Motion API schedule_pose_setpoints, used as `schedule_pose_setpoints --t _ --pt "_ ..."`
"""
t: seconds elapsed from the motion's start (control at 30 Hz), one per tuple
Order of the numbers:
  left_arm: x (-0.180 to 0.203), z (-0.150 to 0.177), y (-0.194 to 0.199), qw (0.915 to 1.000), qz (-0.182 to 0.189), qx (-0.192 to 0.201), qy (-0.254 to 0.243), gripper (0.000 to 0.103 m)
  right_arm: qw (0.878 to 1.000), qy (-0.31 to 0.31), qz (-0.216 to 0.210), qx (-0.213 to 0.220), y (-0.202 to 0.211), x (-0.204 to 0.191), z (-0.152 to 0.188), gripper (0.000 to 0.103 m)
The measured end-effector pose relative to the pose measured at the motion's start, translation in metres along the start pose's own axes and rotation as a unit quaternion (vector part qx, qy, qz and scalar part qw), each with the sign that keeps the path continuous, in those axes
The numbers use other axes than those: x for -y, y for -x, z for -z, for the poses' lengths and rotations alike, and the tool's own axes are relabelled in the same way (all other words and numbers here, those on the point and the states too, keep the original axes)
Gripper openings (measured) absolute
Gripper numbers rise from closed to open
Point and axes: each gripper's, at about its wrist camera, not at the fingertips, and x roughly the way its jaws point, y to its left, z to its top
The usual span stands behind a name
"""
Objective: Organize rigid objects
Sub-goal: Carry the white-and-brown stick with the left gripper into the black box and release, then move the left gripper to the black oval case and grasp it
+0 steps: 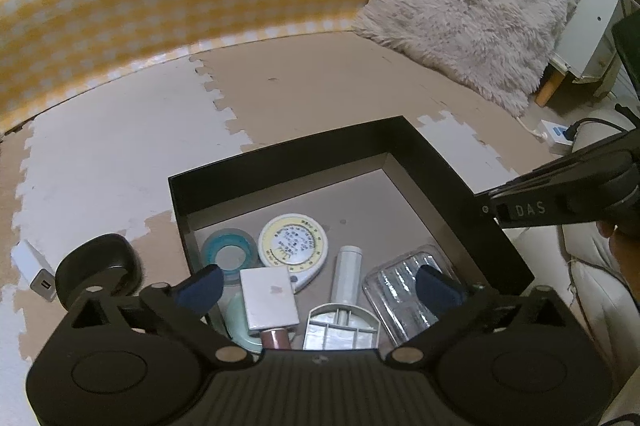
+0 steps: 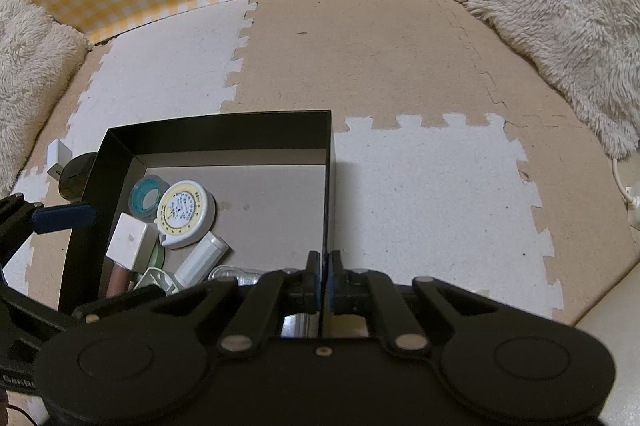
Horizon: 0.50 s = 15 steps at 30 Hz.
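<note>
The right tongs [image 2: 325,266] are clamped on the box's [image 2: 216,130] thin right wall; the left tongs [image 1: 316,284] are held apart above it. On the floor mat [image 2: 420,186], the light cardboard is best gripped by the rim. Inside, two tape rolls, one measuring tape [image 1: 293,245] and one tube [image 1: 347,276] can be counted.

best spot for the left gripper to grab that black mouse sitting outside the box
Grip the black mouse across its narrow sides, coming straight down from above. It lies flat on the foam mat left of the black box, its domed back up. The white charger lies close on its left, so watch that side. The left gripper is open.
</note>
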Motion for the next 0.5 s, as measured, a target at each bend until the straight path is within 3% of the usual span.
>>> schedule_pose_setpoints --t 0.23,0.5 --pt "-0.001 -0.002 0.002 1.0000 -0.002 0.004 0.009 0.103 1.000 0.000 0.000 0.000 0.000 0.000 0.000 0.004" --pt "-0.022 -0.012 0.019 0.9985 -0.015 0.036 0.038 0.103 1.000 0.000 0.000 0.000 0.000 0.000 0.000 0.004"
